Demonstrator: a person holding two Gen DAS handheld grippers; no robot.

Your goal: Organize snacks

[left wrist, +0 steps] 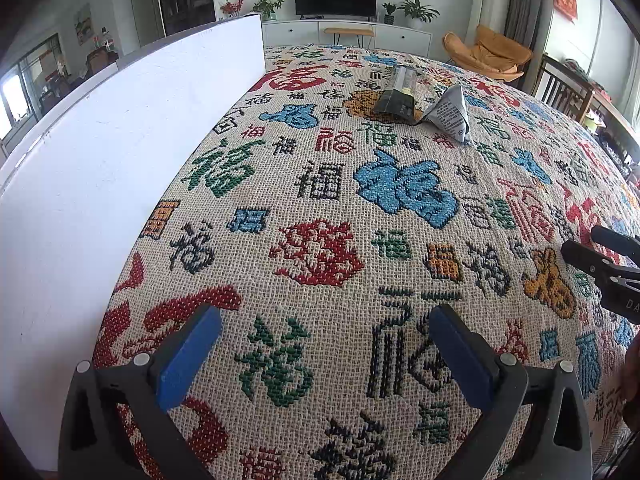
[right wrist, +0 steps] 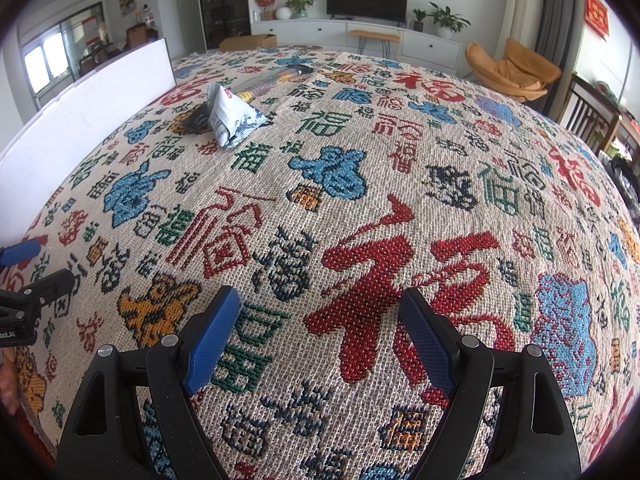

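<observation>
Both tools wide open, empty, above patterned tablecloth (left wrist: 320, 208).
L tool (left wrist: 324, 344) & R tool (right wrist: 320, 332) near edge; dark snack packet (left wrist: 396, 96) touching silver pouch (left wrist: 450, 114) far across worktop, by white board (left wrist: 120, 140).

The left black two-finger gripper with blue pads (left wrist: 326, 344) hangs low over the woven character-patterned tablecloth (left wrist: 320, 208), its jaws spread wide and holding nothing. The right black gripper with blue pads (right wrist: 320, 328) hangs over the same cloth beside it, likewise spread and empty.
</observation>
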